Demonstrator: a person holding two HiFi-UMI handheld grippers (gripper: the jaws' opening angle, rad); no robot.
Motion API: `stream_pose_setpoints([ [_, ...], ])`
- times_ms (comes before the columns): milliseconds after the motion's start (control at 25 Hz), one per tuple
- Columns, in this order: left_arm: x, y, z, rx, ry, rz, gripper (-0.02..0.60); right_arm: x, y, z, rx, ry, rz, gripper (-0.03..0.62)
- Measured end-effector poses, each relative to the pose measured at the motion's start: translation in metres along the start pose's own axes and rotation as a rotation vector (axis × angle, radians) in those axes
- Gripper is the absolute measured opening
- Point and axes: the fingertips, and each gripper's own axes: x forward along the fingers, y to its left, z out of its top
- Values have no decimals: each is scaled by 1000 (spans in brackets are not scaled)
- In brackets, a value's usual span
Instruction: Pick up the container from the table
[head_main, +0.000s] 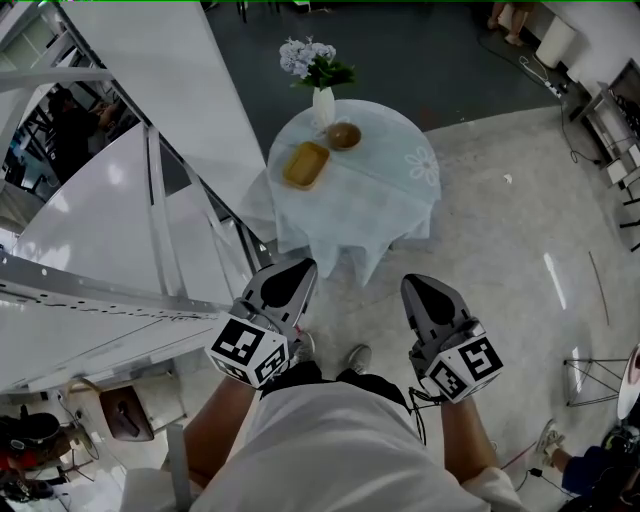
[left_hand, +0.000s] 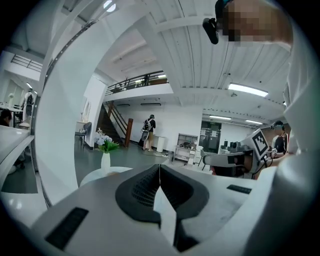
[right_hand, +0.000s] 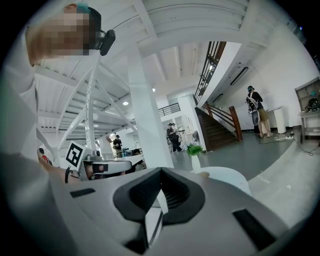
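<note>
I see the worktop (head_main: 392, 192) draped in white cloth, matt, with a faint flower print. The container (head_main: 305, 165) looks like smooth amber plastic with a slight sheen. The bowl (head_main: 343, 135) is brown and glossy. The vase (head_main: 323, 105) is white and smooth, ceramic by its look. The left tongs (head_main: 303, 266) and right tongs (head_main: 414, 284) have matt grey plastic shells and black ribbed pads (left_hand: 145, 186). The pale floor (head_main: 520, 230) is polished and reflects light. The beam (head_main: 166, 220) looks like glossy white-painted metal.
</note>
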Motion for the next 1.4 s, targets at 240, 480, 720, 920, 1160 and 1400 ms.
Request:
stream_pose_setpoints([
  [240,8,-21,-3,1,4,17,20,-17,-13,-1,3,4,23,14],
  [480,13,-34,-8,-5,2,43,20,-32,-28,-6,3,9,34,14],
  [720,15,-43,-14,-17,5,59,20,-39,-34,-12,7,21,47,14],
  [920,14,-40,-18,-20,12,69,20,-38,-35,-15,9,24,52,14],
  [1160,21,-31,-17,-25,5,75,20,-33,-41,-14,6,24,46,14],
  [1400,34,-15,-16,-32,2,64,20,-21,-52,-16,10,36,28,14],
])
